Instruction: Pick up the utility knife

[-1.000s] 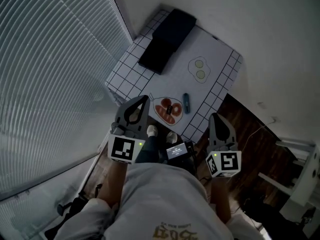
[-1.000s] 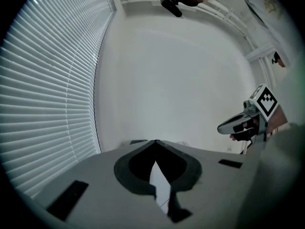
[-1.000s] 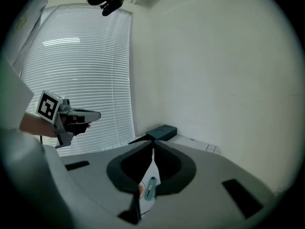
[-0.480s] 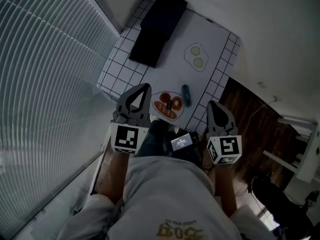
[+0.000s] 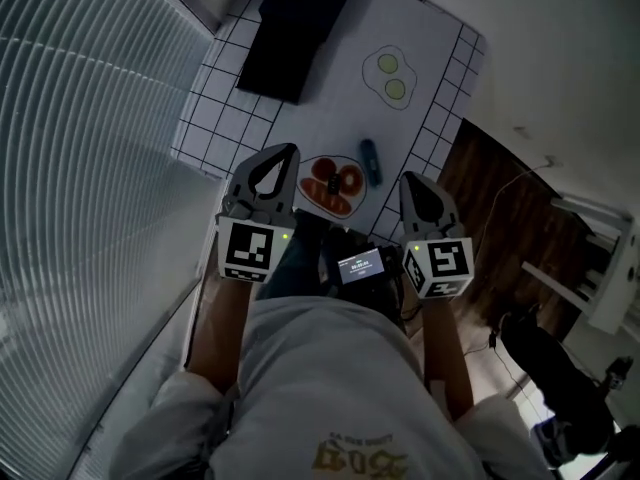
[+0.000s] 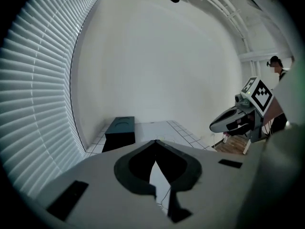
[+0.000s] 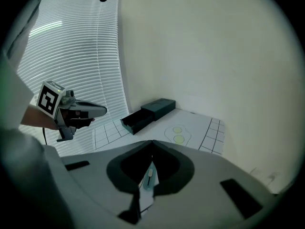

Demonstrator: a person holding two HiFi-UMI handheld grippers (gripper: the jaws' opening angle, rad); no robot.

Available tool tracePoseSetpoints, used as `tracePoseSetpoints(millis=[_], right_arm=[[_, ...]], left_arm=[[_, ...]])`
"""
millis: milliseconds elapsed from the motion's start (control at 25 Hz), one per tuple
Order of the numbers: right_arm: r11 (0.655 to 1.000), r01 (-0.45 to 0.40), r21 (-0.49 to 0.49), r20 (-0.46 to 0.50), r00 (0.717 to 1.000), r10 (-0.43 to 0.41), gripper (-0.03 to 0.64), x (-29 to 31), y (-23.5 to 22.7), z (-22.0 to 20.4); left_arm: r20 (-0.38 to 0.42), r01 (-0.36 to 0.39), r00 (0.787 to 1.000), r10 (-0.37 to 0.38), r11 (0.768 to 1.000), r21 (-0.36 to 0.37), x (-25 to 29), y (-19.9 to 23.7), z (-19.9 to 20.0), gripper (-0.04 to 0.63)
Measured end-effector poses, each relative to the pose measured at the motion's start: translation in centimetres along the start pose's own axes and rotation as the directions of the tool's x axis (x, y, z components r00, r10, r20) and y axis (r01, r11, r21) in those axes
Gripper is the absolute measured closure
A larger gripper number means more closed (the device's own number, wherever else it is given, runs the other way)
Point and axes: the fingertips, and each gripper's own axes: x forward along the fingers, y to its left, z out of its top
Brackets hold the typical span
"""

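While your left tongs [image 5: 285, 153] and right tongs [image 5: 410, 180] hover pressed together, they're empty. The utility knife [image 5: 370, 162] sits on the worktop [image 5: 430, 58].

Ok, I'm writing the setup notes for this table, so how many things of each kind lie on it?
Black drawer box: 1
Fried-egg picture: 1
Plate with red food: 1
Blue utility knife: 1
Total: 4
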Motion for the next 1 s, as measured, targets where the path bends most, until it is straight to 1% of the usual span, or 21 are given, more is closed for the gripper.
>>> tracePoseSetpoints(millis=[280,400,600,800,1000], right_arm=[[1.000,-0.002,0.001,-0.081,0.997,0.002,0.614,2.3,0.5,-3.1],[1.000,-0.003,-0.012,-0.099,0.995,0.002,0.614,3.4,0.8,-4.0],[1.000,0.006,-0.002,-0.138,0.990,-0.006,0.614,5.0,1.2,-6.0],[1.000,0.022,0.001,-0.170,0.985,-0.022,0.614,6.5,0.7,-7.8],[1.000,0.016,-0.007,-0.209,0.978,-0.017,0.606,7.9,0.9,-8.7]], left_arm=[[-0.061,0.055,0.997,-0.056,0.998,-0.020,1.4,-0.7,-3.9,0.588],[-0.095,0.093,0.991,-0.097,0.995,-0.045,1.7,-1.3,-5.9,0.588],[-0.147,0.140,0.978,-0.149,0.988,-0.071,2.5,-2.3,-9.1,0.588],[-0.167,0.171,0.969,-0.181,0.983,-0.074,3.6,-3.0,-10.5,0.588],[-0.189,0.211,0.956,-0.223,0.974,-0.081,4.1,-3.6,-11.1,0.588]])
